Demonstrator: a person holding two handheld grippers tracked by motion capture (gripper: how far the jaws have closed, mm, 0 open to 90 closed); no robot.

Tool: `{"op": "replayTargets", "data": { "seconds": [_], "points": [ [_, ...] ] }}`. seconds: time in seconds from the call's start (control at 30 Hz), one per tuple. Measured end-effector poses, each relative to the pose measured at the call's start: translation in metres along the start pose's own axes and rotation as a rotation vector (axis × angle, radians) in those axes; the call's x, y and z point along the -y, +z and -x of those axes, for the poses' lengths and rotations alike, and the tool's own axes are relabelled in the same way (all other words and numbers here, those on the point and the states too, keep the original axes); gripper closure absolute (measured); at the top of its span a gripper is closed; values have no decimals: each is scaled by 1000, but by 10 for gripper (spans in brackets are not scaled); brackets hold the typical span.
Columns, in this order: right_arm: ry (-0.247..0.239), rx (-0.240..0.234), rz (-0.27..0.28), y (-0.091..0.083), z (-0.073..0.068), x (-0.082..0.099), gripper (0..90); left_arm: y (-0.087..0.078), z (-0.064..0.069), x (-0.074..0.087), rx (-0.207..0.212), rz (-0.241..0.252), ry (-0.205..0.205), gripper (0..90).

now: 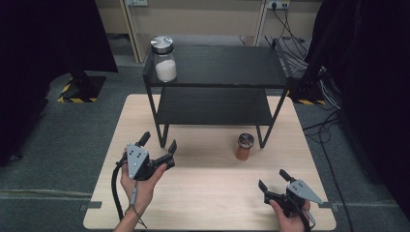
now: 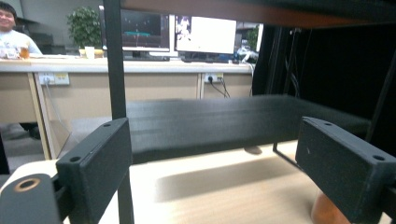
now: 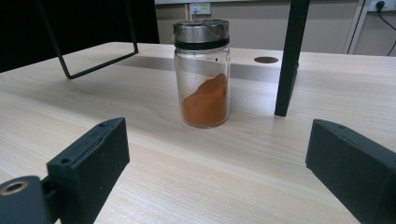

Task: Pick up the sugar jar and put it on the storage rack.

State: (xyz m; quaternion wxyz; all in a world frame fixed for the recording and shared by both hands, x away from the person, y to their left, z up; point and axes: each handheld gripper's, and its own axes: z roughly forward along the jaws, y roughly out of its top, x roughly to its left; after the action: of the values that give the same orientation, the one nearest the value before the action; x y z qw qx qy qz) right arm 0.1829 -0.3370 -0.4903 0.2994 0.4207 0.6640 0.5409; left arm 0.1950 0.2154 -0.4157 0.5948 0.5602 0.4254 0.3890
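Note:
A black two-tier rack (image 1: 217, 67) stands at the back of the wooden table (image 1: 208, 188). On its top shelf, at the left corner, sits a glass jar of white powder (image 1: 164, 60) with a metal lid. A smaller jar of orange powder (image 1: 244, 147) stands on the table by the rack's right front leg. My left gripper (image 1: 158, 141) is held open just in front of the rack's left front leg, and its jaws frame the lower shelf (image 2: 210, 123) with nothing between them. My right gripper (image 1: 273, 179) rests open near the front right, pointing at the orange jar (image 3: 203, 74), well short of it.
The rack's thin black legs (image 2: 116, 70) (image 3: 289, 56) stand close to both grippers. Cables (image 1: 314, 53) lie on the floor at the back right. Beyond the rack, a desk with monitors (image 2: 205, 35) and a person (image 2: 14, 32) sit far off.

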Motion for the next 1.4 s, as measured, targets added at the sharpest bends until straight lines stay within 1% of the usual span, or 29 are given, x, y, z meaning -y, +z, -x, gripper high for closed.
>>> {"op": "replayTargets", "data": {
  "seconds": [0.17, 0.3, 0.43, 0.63, 0.73, 0.83, 0.93, 1.0, 1.27, 1.4],
  "points": [
    [1, 0, -1, 0, 0, 0, 64, 0, -1, 9, 2, -22, -11, 104],
    [0, 0, 0, 0, 0, 0, 64, -1, -1, 15, 3, -28, -17, 104],
    [0, 0, 0, 0, 0, 0, 63, -2, -2, 20, 6, -47, -16, 105],
    [0, 1, -1, 0, 0, 0, 64, -3, -5, 32, 5, -78, -29, 104],
    [-2, 1, -1, 0, 0, 0, 64, -3, -7, 39, 9, -101, -39, 104],
    [-2, 0, -1, 0, 0, 0, 63, -3, -8, 48, 18, -128, -58, 104],
    [-3, 0, 0, 0, 0, 0, 64, -3, -9, 57, 22, -147, -67, 104],
    [-2, 1, 0, 0, 0, 0, 64, -2, -10, 60, 29, -165, -70, 105],
    [-6, -3, -3, 0, 0, 0, 64, -5, -12, 76, 43, -197, -83, 109],
    [-5, -4, -3, 0, 0, 0, 64, -5, -12, 80, 47, -204, -86, 109]
  ]
}}
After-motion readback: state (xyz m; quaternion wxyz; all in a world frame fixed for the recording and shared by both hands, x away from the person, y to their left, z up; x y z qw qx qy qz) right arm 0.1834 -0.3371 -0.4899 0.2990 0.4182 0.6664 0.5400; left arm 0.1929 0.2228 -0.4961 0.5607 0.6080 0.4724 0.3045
